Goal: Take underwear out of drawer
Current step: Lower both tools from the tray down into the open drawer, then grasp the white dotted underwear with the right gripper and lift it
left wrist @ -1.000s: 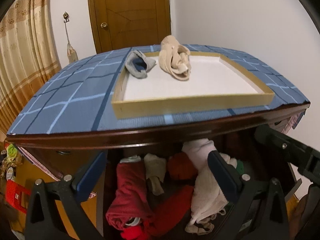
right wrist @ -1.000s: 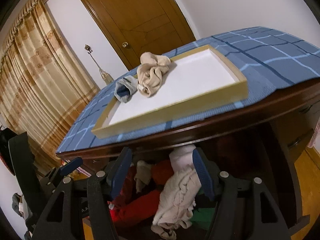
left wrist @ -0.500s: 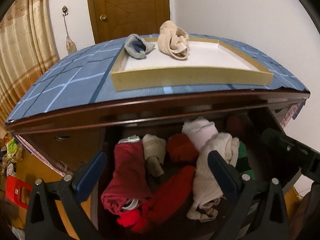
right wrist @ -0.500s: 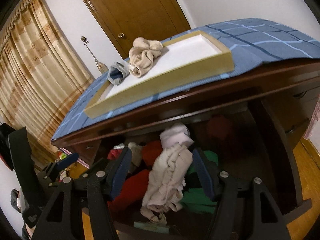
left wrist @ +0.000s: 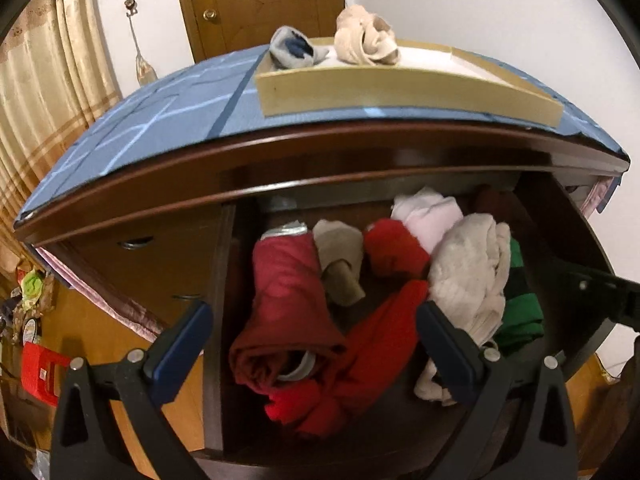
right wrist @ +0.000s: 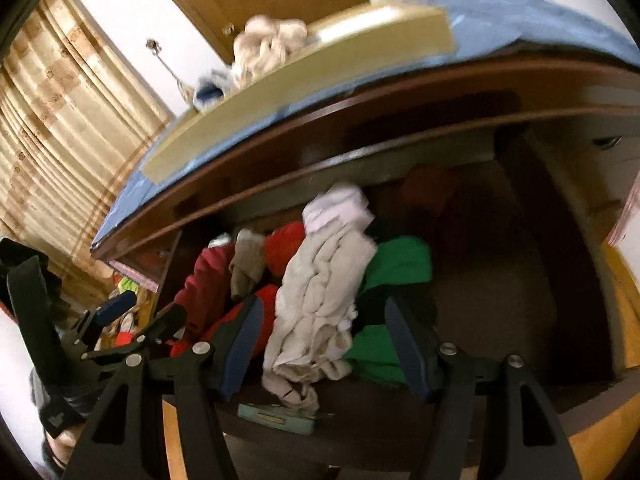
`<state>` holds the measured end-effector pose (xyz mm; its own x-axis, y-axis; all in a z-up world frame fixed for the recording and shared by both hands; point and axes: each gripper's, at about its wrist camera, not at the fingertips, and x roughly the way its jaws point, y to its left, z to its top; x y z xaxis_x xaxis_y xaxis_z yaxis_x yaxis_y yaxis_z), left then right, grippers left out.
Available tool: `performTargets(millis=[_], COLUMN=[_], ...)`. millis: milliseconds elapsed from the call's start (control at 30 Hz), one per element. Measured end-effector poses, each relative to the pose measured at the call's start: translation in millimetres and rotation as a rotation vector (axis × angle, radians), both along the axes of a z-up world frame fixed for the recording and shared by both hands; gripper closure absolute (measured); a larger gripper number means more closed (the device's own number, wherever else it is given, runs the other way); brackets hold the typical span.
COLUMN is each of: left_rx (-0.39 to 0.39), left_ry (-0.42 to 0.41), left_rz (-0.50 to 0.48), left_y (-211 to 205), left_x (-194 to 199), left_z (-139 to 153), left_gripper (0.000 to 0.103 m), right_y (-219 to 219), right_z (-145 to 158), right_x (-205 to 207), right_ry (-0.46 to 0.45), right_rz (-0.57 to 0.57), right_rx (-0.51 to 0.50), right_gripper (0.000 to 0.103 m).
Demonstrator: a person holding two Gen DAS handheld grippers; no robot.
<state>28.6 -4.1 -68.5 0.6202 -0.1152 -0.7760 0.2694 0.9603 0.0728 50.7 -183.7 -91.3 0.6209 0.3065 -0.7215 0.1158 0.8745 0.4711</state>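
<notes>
The open dark-wood drawer [left wrist: 224, 320] is lying below and ahead of both grippers, packed with rolled underwear. A cream ribbed cotton bundle [right wrist: 316, 312] is sitting right between the spread blue pads of the right gripper [right wrist: 324, 344], whose jaws are standing released, pressing on nothing. A green folded garment [right wrist: 396, 268] is lying just beside that bundle, under the right gripper's far pad, and beyond it the drawer floor is running bare and dark toward the drawer's right wall.

The left gripper [left wrist: 312, 336] is hanging with jaws apart and empty over a maroon rolled garment [left wrist: 288, 300] and a bright red roll [left wrist: 380, 344]; its one pad is reaching outside the drawer's left wall, the other is overlapping the cream bundle's edge. Further ahead of it, a taupe small roll [left wrist: 340, 264], a red ball [left wrist: 394, 252] and a pale pink folded piece [left wrist: 430, 216] are crowding the back.

Overhead, the brown overhanging dresser top [left wrist: 320, 148] is closing off the room above the drawer's back. On it a blue checked cloth [left wrist: 160, 112] is carrying a shallow yellow-rimmed tray [left wrist: 400, 92] holding a beige crumpled garment [left wrist: 366, 36] and a grey and navy one [left wrist: 292, 50].
</notes>
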Motion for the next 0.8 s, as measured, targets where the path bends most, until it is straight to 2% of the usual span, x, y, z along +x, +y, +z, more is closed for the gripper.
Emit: performTargets(millis=[100, 300, 500, 667, 700, 733, 800], left_rx=[0.005, 0.004, -0.015, -0.010, -0.012, -0.014, -0.014], left_ry=[0.005, 0.020, 0.045, 0.043, 0.044, 0.044, 0.043], left_rz=[-0.005, -0.041, -0.048, -0.061, -0.067, -0.074, -0.087], left_y=[2, 15, 28, 29, 28, 28, 27], left_x=[2, 6, 10, 12, 12, 12, 12], left_z=[-1, 0, -2, 0, 0, 1, 2], left_gripper=[0.000, 0.001, 0.000, 0.001, 0.001, 0.001, 0.001], right_y=[8, 18, 29, 40, 40, 40, 36], right_z=[-11, -33, -51, -58, -57, -57, -55], right_x=[15, 45, 69, 82, 82, 81, 76], right_ry=[0.058, 0.188, 0.309, 0.340, 0.331, 0.322, 0.309], right_rz=[0.029, 0.011, -0.004, 0.007, 0.013, 0.018, 0.027], right_rx=[0.062, 0.107, 0.080, 0.026, 0.022, 0.015, 0.016], right_gripper=[0.037, 0.037, 0.037, 0.037, 0.039, 0.047, 0.052])
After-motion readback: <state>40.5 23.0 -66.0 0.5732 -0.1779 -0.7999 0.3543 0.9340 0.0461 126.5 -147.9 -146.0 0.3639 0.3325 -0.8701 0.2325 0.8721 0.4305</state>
